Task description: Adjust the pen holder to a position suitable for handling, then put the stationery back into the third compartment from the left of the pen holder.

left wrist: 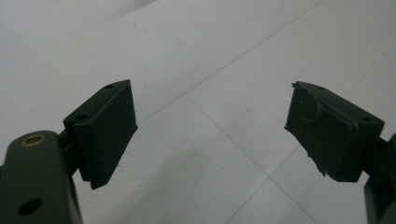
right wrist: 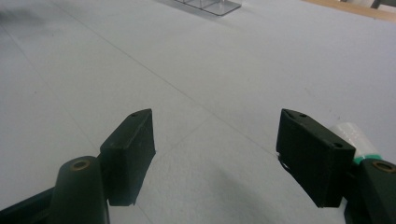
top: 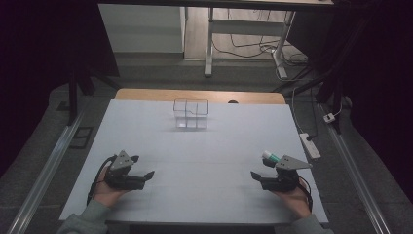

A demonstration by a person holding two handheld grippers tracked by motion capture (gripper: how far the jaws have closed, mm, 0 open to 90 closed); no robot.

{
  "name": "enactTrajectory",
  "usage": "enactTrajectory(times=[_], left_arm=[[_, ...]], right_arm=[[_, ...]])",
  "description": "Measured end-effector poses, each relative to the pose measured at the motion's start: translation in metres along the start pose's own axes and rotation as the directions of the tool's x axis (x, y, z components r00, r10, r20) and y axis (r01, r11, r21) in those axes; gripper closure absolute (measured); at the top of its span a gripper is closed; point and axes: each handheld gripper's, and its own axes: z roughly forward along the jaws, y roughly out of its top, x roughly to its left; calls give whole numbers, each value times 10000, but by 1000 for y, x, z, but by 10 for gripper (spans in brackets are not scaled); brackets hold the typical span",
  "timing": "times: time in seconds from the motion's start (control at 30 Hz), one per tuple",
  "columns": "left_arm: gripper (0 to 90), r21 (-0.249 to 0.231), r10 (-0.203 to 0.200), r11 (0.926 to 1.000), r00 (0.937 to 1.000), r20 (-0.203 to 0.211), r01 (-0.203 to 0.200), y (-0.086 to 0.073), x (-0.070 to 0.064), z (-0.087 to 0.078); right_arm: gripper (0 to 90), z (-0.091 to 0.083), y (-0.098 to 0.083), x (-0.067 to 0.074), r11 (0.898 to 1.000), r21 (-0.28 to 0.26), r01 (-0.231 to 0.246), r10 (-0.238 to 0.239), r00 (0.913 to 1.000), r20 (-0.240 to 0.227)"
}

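My left gripper (top: 141,166) rests low over the white table top (top: 204,146) at the front left, held in a hand. It is open, and in the left gripper view (left wrist: 210,109) there is just bare table between the jaws. My right gripper (top: 261,169) sits at the front right, also open, with nothing between its jaws in the right gripper view (right wrist: 215,123). A small white tube with a green band (top: 270,156) lies on the table just behind the right gripper. It peeks out beside one jaw as the tube (right wrist: 357,137). A clear plastic box (top: 191,114) stands at the middle back.
A wooden edge (top: 199,95) runs along the far side of the table. Beyond it stand a white desk frame (top: 210,44) and cables on the floor. A power strip (top: 309,145) lies on the floor at the right. The clear box's base (right wrist: 205,5) shows far off.
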Motion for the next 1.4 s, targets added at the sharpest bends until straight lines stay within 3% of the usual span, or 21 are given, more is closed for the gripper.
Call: enactTrajectory(times=[0.27,0.57,0.93,1.4], left_arm=[[156,25,-41,10000,10000,53,41,1,2,4],[159,129,-42,9999,10000,-65,42,1,3,5],[159,287,-40,9996,10000,-91,42,0,3,7],[163,152,-129,9998,9999,-45,130,2,4,8]], right_arm=[[285,-5,0,7,9995,-27,318,-318,9994,142],[288,-5,1,5,9995,32,310,-310,9994,148],[299,-8,17,3,9991,132,398,-399,9991,115],[310,-13,48,-4,9977,77,680,-683,9961,567]])
